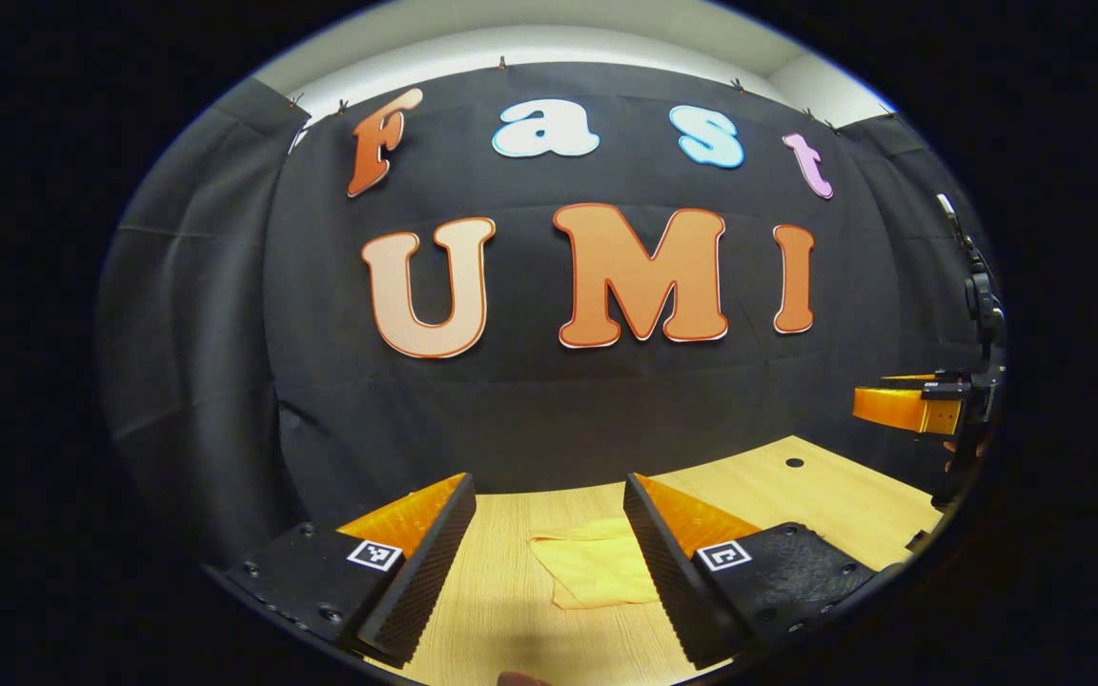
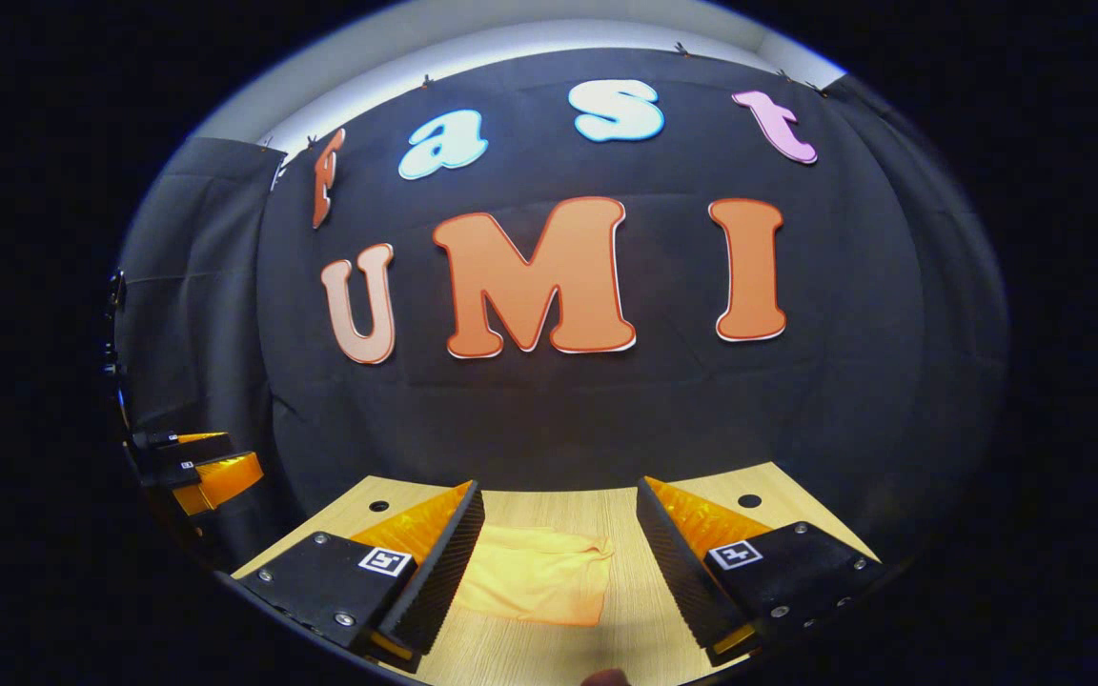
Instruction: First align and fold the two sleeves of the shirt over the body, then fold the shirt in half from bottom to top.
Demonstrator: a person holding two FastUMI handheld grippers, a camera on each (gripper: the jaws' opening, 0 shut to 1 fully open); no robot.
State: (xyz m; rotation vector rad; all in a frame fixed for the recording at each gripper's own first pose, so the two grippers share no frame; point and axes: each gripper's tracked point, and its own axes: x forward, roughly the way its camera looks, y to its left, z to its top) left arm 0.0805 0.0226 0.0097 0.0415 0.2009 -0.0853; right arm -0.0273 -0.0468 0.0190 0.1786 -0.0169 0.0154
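Two grippers are up off the table here, both with jaws spread wide and nothing between them. In the left gripper view, the left gripper [image 1: 549, 562] sits at the bottom centre of the frame, its two fingers [image 1: 420, 572] splayed apart, and through the gap lies the yellow shirt [image 1: 597, 567], already folded into a small packet on the light wooden table [image 1: 797, 495]. The shirt rests flat just right of centre in the lower frame, partly hidden behind the right-hand finger, and neither finger touches it. Over at the right edge of that same view, the right gripper [image 1: 902, 408] hangs well above the tabletop, seen side-on, apart from the cloth. Switch to the right gripper view and the right gripper [image 2: 559, 572] shows the same wide-open stance at the bottom of the frame, empty, with the shirt [image 2: 535, 583] lying between its fingers on the table [image 2: 625, 514], tucked closer to the left-hand finger. At the lower left edge of this view the left gripper [image 2: 201, 472] pokes in, held clear of the table. A small dark hole [image 2: 749, 500] marks the table's far right corner, another [image 2: 378, 506] the far left.
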